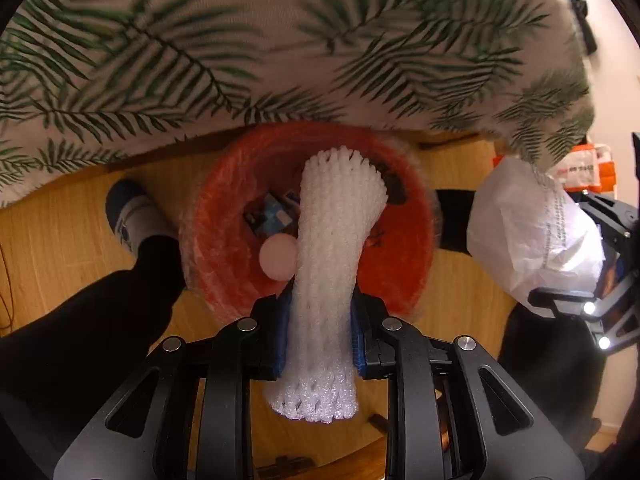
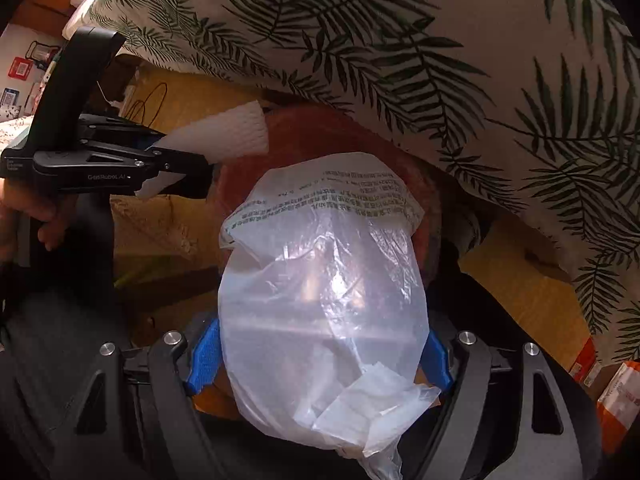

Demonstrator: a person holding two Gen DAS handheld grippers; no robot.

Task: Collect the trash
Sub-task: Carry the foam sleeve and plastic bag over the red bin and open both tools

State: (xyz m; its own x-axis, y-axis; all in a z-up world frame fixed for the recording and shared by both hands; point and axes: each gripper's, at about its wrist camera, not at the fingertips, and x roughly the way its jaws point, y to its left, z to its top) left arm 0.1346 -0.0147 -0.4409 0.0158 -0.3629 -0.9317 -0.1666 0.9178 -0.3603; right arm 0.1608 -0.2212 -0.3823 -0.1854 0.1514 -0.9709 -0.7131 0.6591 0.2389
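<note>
The white foam net sleeve [image 1: 332, 264] is pinched across its lower half between the blue pads of the left hand-held gripper [image 1: 320, 336]. Its long axis runs straight out along the fingers, so the flared free end hangs over the mouth of the red bin [image 1: 224, 240] below. In the left wrist view that free end sits inside the ring of the rim, toward its far side, with a pale round object [image 1: 278, 258] and a blue scrap [image 1: 270, 216] showing in the bin beside it. The drop turns on this: the sleeve already lies above the opening, and letting go should send it in lengthwise.

The clear plastic bag [image 2: 324, 292] sits between the blue pads of the right hand-held gripper [image 2: 320, 356], which stands wide and holds the bag at its 2 sides. Its printed end [image 2: 332, 196] points forward and overlaps the near part of the red bin [image 2: 320, 136] in the right wrist view. How much of it is truly over the opening I cannot tell, since the bag hides the rim.

Of the 2, the left looks better lined up with the bin's centre; the right sits off to its side, near the wooden floor [image 1: 72, 232]. A leaf-print cloth [image 1: 240, 40] overhangs the bin's far edge and could catch a long piece. A person's sock [image 1: 128, 212] rests just beside the bin.
</note>
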